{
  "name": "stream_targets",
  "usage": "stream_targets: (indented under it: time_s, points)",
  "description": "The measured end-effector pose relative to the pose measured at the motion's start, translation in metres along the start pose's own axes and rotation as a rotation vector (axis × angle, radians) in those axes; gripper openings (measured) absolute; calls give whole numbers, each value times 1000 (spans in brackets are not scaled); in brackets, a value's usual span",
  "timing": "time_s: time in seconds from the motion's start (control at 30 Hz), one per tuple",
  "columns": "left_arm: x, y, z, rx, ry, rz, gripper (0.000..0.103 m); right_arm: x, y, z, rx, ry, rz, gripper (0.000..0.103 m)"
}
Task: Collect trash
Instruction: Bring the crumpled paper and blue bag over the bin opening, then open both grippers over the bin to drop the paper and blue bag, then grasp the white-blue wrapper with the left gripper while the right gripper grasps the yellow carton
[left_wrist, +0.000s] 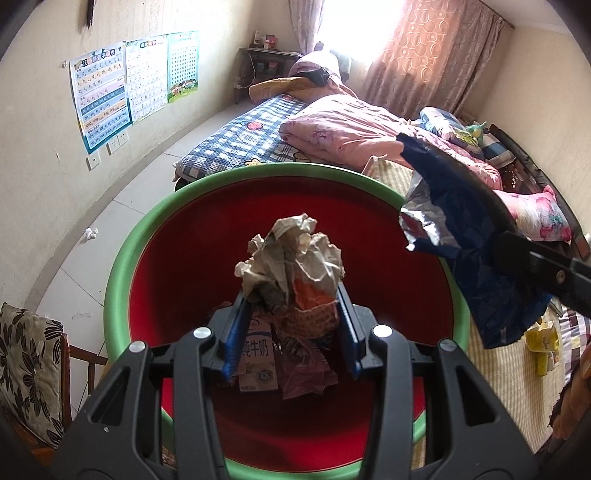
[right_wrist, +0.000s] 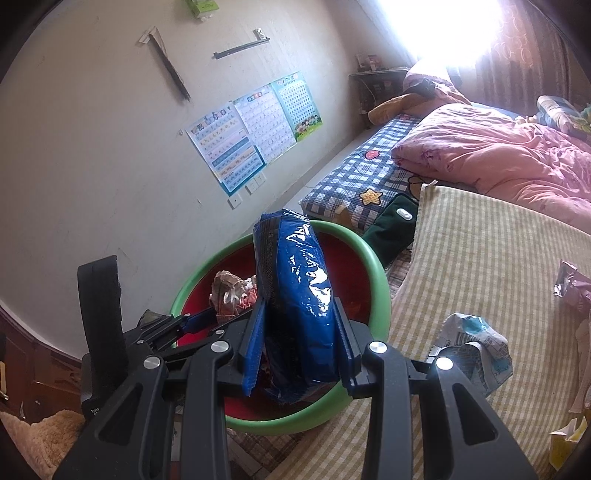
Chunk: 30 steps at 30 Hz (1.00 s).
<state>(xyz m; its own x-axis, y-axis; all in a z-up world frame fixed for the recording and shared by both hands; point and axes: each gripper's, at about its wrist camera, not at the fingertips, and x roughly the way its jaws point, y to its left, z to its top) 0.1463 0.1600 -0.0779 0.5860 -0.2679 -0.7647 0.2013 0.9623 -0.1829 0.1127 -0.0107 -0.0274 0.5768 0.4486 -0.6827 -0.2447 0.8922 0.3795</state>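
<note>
Left wrist view: jaws clenched on crumpled paper (left_wrist: 291, 262) above basin (left_wrist: 122, 258); right jaws pinch blue wrapper (right_wrist: 299, 306).

Open red basin (left_wrist: 388, 258) interior mostly free above, milk carton (left_wrist: 258, 354) and wrappers heaped at its bottom, crumpled paper (left_wrist: 291, 266) and blue wrapper (right_wrist: 299, 302) crowding the mouth.

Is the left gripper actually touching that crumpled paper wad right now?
Touching. The left wrist view shows the left gripper with both blue pads pressed against the paper wad, above the red basin.
</note>
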Motion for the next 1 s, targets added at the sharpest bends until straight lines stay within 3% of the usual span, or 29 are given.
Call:
stream_targets:
  time_s: [0.4, 0.5, 0.63, 1.0]
  points:
    - [2, 3, -1, -2, 5, -3, 42, 6, 1, -4, 19, 19, 13, 35]
    - [0, 4, -3, -7, -1, 0, 48, 5, 0, -5, 23, 12, 29, 48]
    - [-7, 1, -3, -4, -26, 6, 66, 1, 1, -6, 31, -2, 36, 57]
    - [-20, -10, -13, -48, -42, 47, 69, -37, -26, -23, 87, -45, 10, 65]
